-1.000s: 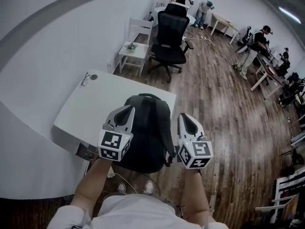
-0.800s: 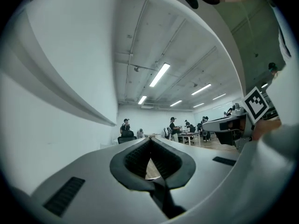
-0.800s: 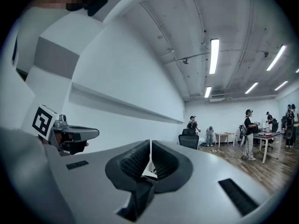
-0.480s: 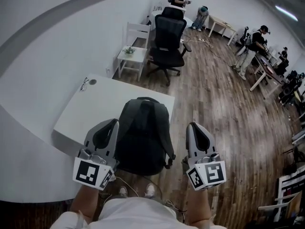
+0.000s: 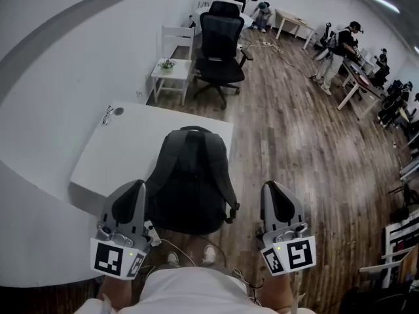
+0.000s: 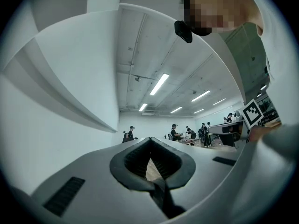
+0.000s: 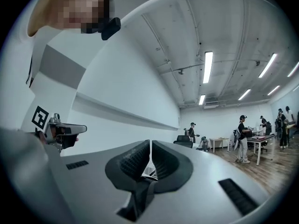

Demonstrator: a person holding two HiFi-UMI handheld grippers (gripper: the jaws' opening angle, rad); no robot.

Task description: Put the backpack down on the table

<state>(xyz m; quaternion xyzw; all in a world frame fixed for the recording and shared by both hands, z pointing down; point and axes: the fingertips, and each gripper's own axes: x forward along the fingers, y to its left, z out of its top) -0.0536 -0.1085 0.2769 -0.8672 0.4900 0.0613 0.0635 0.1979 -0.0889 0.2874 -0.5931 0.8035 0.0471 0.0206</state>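
The black backpack (image 5: 190,178) lies flat on the white table (image 5: 124,149), straps facing up, its lower end hanging over the near edge. My left gripper (image 5: 134,187) is beside the backpack's lower left corner, apart from it, and is shut with nothing in it. My right gripper (image 5: 273,188) hangs over the wooden floor to the right of the backpack, also shut and empty. In the left gripper view the jaws (image 6: 150,141) meet with nothing between them. The right gripper view shows its jaws (image 7: 150,143) closed the same way, pointing level across the room.
A small dark object (image 5: 111,113) lies at the table's far left corner. Beyond the table stand a white chair (image 5: 171,61) with a small plant and a black office chair (image 5: 219,38). People (image 5: 337,48) work at desks at the far right.
Both grippers have drawn back toward me and spread apart, leaving the backpack's sides. The backpack stays lying on the table.
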